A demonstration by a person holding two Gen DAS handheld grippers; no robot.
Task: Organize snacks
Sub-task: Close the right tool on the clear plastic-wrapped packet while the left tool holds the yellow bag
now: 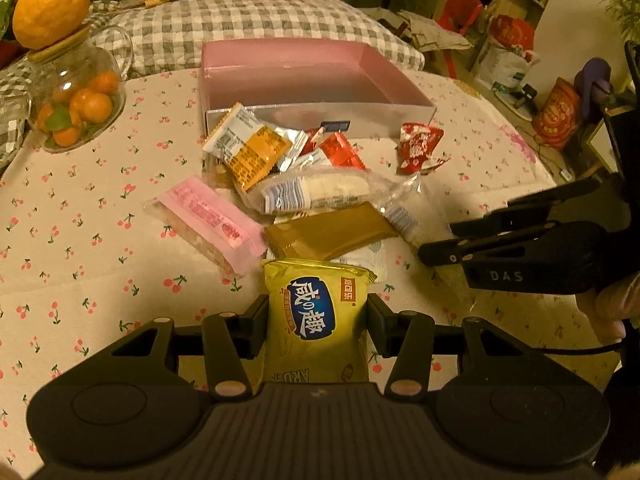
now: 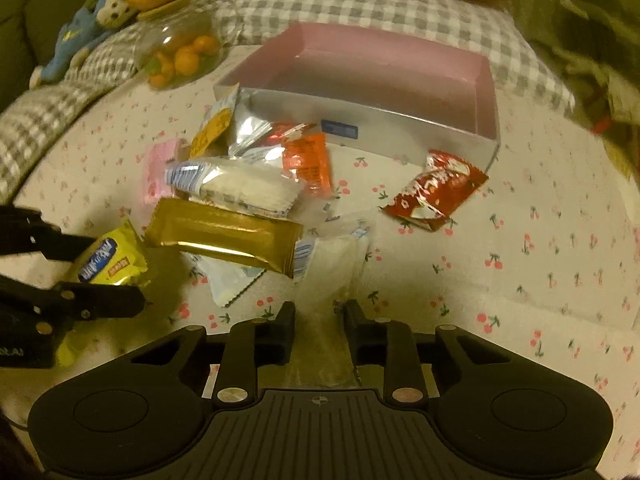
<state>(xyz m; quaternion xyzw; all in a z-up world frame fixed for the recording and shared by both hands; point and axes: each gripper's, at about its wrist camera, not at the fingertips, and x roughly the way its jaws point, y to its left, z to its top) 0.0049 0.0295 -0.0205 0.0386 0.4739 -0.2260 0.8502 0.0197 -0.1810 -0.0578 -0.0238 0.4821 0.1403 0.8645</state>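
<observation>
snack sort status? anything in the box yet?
Done: nothing; the pink-lined box looks empty. In hand: left gripper clamps a yellow snack packet; right gripper is nearly closed on a clear wrapper. Left: the gold bar, pink packet, red packet and the pile on the cherry-print cloth.

1. The pink box (image 1: 280,68) stands open at the top, nothing lying inside it.
2. A heap of snack packets (image 1: 304,188) crowds its near wall, blocking a low approach from the front.
3. The cherry-print surface (image 2: 540,272) lies bare to the right, past the red packet (image 2: 434,192).
4. A glass jar (image 1: 76,96) of oranges stands left of the box.
5. A checked cushion (image 1: 248,24) backs the box.
</observation>
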